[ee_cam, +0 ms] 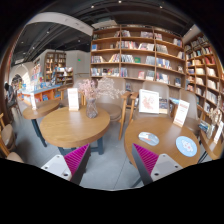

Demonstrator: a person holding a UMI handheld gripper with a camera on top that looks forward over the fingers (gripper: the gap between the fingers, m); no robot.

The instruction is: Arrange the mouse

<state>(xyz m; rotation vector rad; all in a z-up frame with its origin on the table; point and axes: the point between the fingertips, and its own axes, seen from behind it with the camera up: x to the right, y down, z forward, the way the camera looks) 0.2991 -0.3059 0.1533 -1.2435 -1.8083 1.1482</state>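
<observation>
Tall bookshelves (140, 55) stand far beyond the fingers (110, 160), which are wide apart and hold nothing, a round desk (70, 128) sits ahead of the left one, and the white mouse (148, 137) lies on another desk (165, 140) just past the right one.

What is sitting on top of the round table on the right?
On the right round table lie a white mouse, a round blue mat and upright sign cards. The open tongs cover its near edge.
</observation>
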